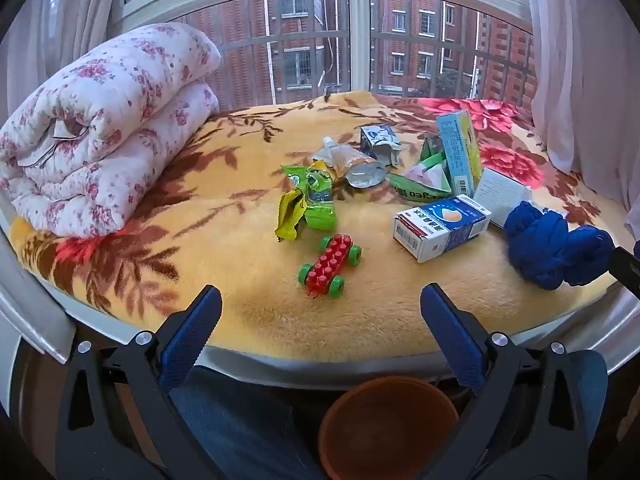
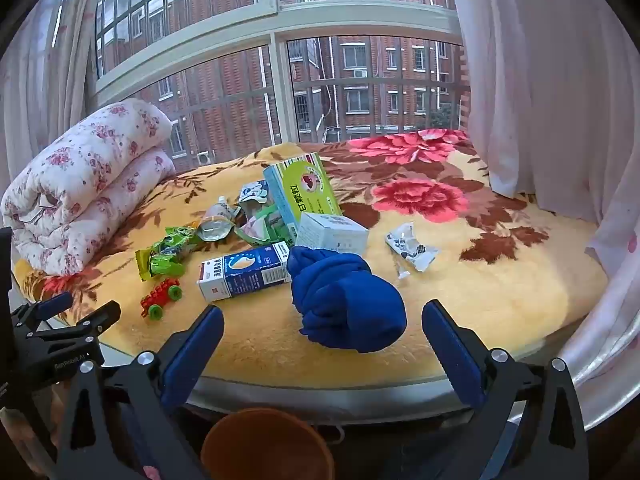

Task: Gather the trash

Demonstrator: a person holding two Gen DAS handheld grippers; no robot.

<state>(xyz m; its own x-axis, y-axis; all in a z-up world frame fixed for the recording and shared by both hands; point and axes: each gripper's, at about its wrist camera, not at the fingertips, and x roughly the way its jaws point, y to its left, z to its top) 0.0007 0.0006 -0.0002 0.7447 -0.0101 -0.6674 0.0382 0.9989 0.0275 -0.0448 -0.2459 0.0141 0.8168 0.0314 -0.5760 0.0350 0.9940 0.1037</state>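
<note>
**Both tools spread wide, trash still lying on the bed**

The left tool (image 1: 320, 312) and the right tool (image 2: 322, 330) both stand with their blue-padded jaws fully apart and nothing between them, poised low in each frame at the near edge of the yellow floral plush blanket (image 1: 240, 320) covering the bed.

The trash sits in a loose cluster around the middle of the left wrist view: a crumpled green foil snack wrapper (image 1: 308, 200), a flattened silver spout pouch (image 1: 352, 164), a crushed blue-and-white small carton (image 1: 378, 142), an upright pale-blue cardboard box (image 1: 460, 152) and a blue-and-white medicine box lying on its side (image 1: 442, 226). In the right wrist view a torn white sachet (image 2: 412, 250) lies apart, right of centre. A round brown bin (image 1: 388, 428) waits at the bottom of the frame, below the bed edge.

All of it looks light. The wrapper and pouch are thin, slippery and floppy; pinching a raised crumpled fold would probably hold better than a flat face. The cardboard boxes are stiffer but likely empty and crushable, so gripping across the narrow sides with modest pressure seems wisest.

The red toy block car with green wheels (image 1: 330, 266) and the balled dark-blue cloth (image 2: 346, 300) look like keepers, not trash.
</note>
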